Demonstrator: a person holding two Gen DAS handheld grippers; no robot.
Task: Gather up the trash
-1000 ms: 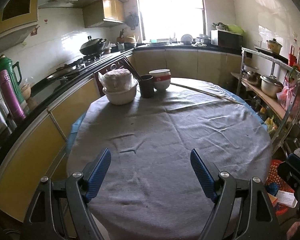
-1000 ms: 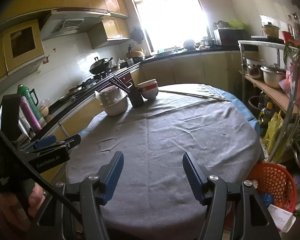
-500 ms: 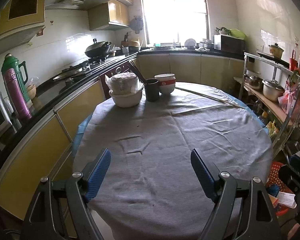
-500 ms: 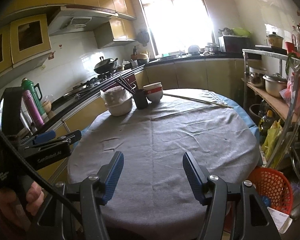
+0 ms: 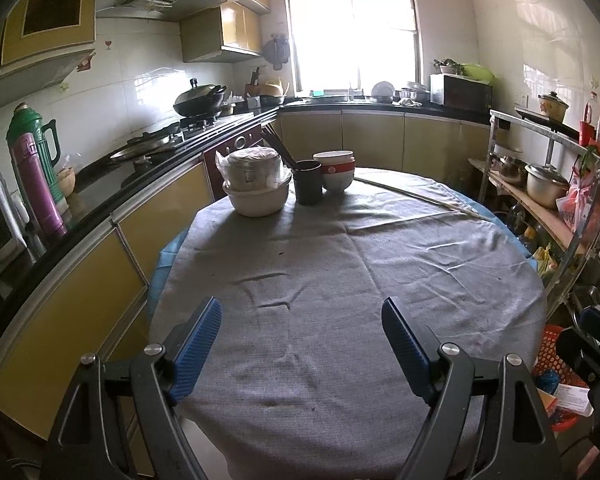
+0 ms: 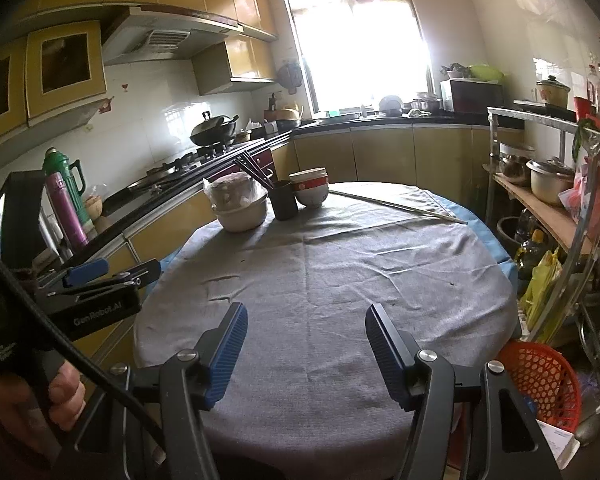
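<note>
Setting: a kitchen with a round table (image 5: pixel 340 280) under a grey cloth, taken here as the landmark.
Left gripper (image 5: pixel 302 344): hangs over the near edge of the table; its blue fingers (image 5: pixel 196 344) stand wide apart with only bare cloth between them. In the right wrist view it shows at the left (image 6: pixel 100 276), gripped by a hand (image 6: pixel 32 400).
Right gripper (image 6: pixel 306 350): also over the near edge of the table; its fingers (image 6: pixel 226 350) are parted with nothing between them, set narrower than the left pair.
Far side of the table: a cream bowl (image 5: pixel 258 200) with a plastic-wrapped pot sitting in it, a dark cup (image 5: pixel 308 184) holding chopsticks just beside it, and a stack of white bowls with a red band (image 5: pixel 336 172) touching the cup.
Far right of the table: a long thin stick (image 5: pixel 416 196) lies across the cloth.
Trash: no loose litter can be made out on the cloth beyond a few tiny dark specks.
Basket: a red mesh basket (image 6: pixel 540 376) sits on the floor just beside the table's near right edge, with some packaging next to it (image 5: pixel 572 396).
Left of the table: a dark counter (image 5: pixel 100 184) with two thermos flasks (image 5: pixel 36 180).
</note>
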